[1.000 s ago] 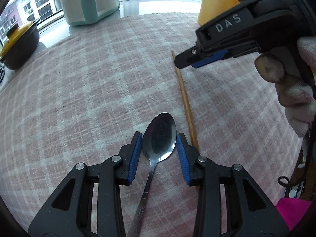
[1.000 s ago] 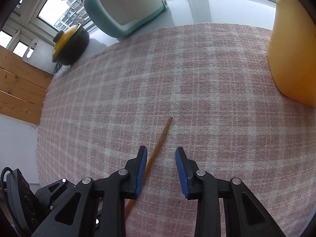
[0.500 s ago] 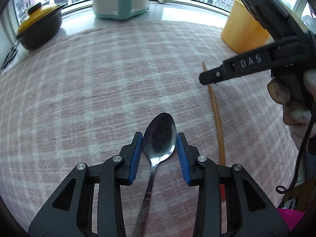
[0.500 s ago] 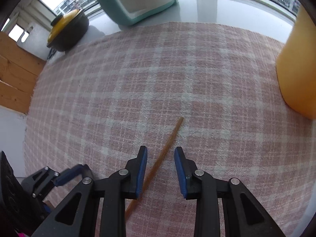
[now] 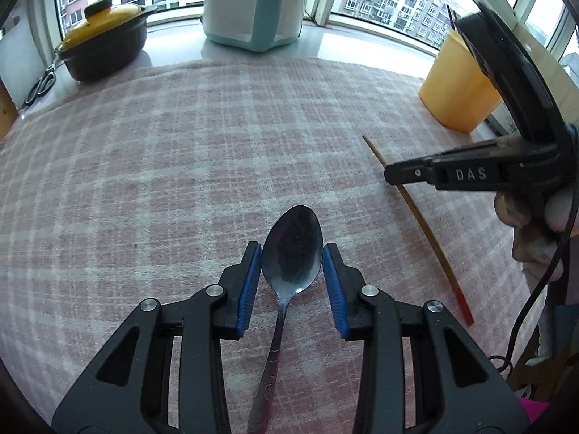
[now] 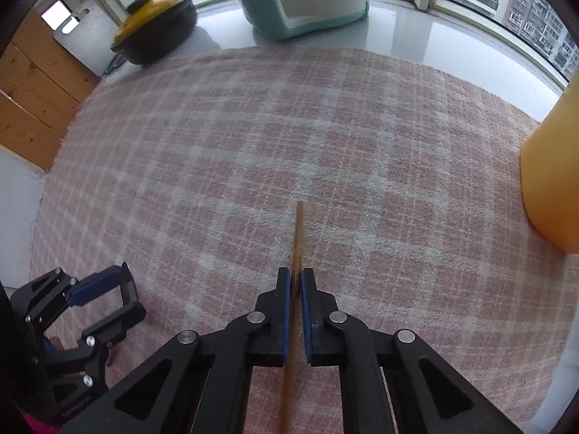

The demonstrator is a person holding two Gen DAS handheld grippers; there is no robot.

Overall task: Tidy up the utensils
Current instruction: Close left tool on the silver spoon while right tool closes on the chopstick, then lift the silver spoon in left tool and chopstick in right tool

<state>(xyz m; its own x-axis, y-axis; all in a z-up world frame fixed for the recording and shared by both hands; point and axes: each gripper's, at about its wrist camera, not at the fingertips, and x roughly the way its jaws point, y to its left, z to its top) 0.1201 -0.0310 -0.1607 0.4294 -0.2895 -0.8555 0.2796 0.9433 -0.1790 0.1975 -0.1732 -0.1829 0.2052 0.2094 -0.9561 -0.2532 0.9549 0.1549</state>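
The left gripper (image 5: 291, 260) fingers grip the spoon (image 5: 291, 253) bowl; the right gripper (image 6: 296, 285) fingers pinch the chopstick (image 6: 299, 238).

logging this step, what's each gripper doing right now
left gripper: shut on the spoon
right gripper: shut on the chopstick

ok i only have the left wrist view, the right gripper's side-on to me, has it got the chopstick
Observer: Yes. In the right wrist view the right gripper has its pads shut on the chopstick.
Operator: where along it
Observer: Partway along; the chopstick runs out ahead of the pads and back under the gripper body.
Operator: anything in its way ahead
Observer: Only the plaid cloth straight ahead; the yellow container stands off to the right.
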